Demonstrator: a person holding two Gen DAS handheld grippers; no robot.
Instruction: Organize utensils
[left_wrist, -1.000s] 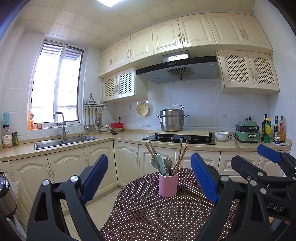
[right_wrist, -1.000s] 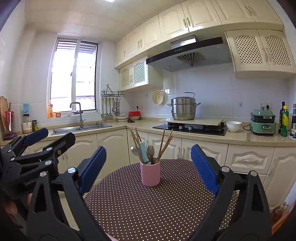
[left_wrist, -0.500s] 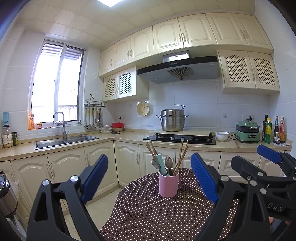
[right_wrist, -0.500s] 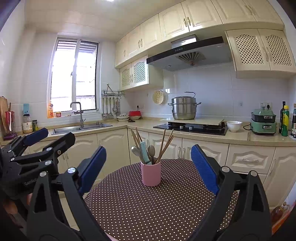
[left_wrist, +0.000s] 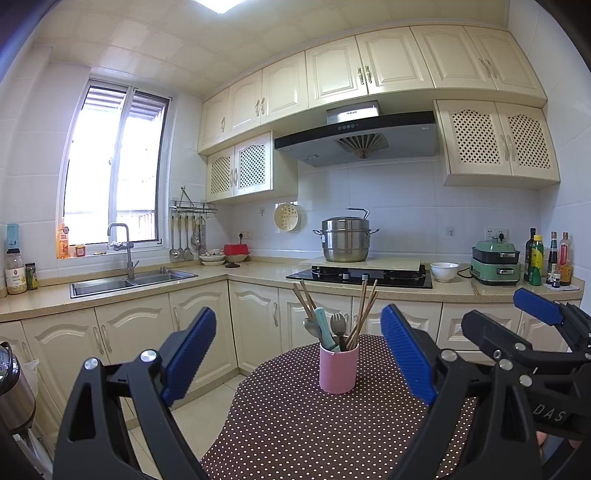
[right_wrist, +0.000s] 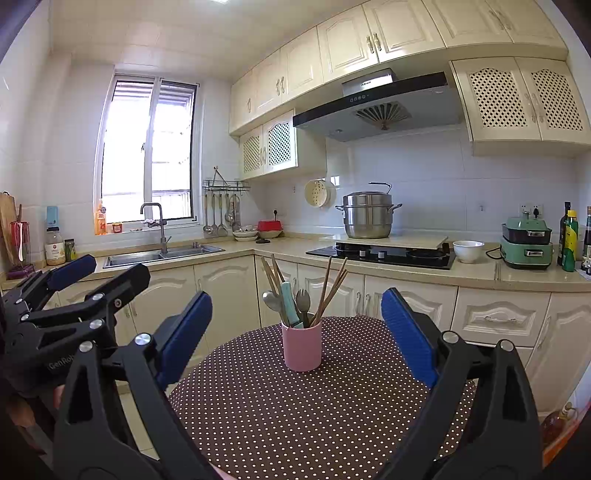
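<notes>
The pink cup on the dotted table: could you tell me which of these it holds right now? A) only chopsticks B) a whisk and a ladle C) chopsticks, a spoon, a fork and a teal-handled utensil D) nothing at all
C: the pink cup stands upright holding wooden chopsticks, a spoon, a fork and a teal-handled utensil.

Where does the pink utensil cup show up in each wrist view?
Left wrist: pink cup sits just right of centre on the dotted tablecloth, between the open left gripper fingers.
Right wrist: pink cup sits at centre, between the open right gripper fingers.
Shared landmark: the steel pot on the counter behind.
</notes>
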